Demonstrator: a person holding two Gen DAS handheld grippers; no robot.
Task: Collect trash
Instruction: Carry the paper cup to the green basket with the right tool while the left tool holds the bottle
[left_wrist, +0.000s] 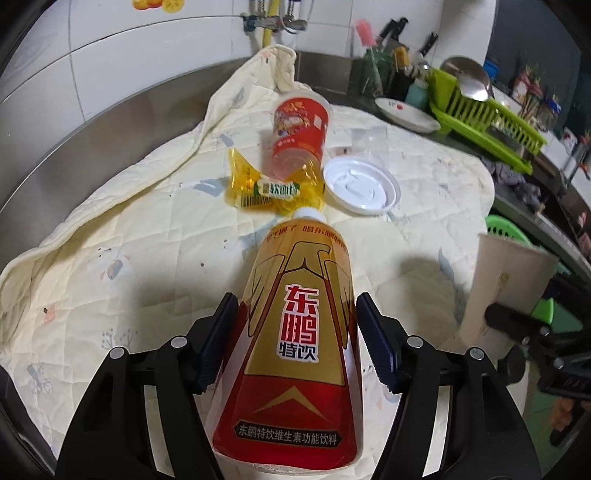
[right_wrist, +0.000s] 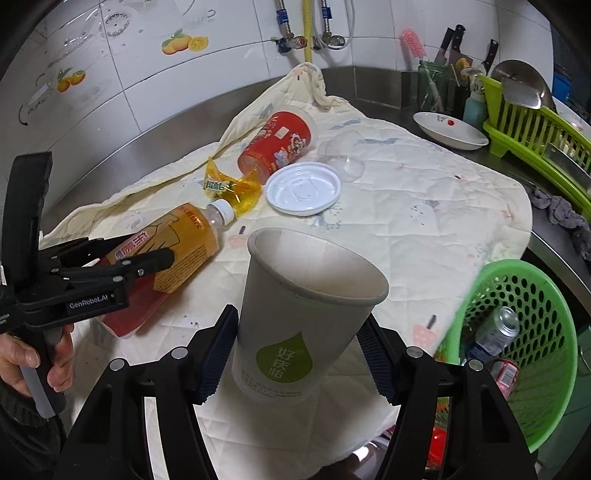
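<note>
Between the left gripper's (left_wrist: 295, 345) pads, a drink bottle (left_wrist: 291, 343) is clamped, its long axis running forward, cap toward the yellow wrapper (left_wrist: 258, 184). The right gripper (right_wrist: 297, 350) clasps a paper cup (right_wrist: 299, 314), mouth up, beside the green basket (right_wrist: 546, 332).

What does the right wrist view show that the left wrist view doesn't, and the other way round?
Right wrist only: the inside of the green basket with cans, a hand on the left tongs' handle, and fruit stickers on the tiles. Left wrist only: the bottle's front label between the left tongs. Both: bottle, paper cup in the right tongs, red cup, white lid, yellow wrapper, cloth.
</note>
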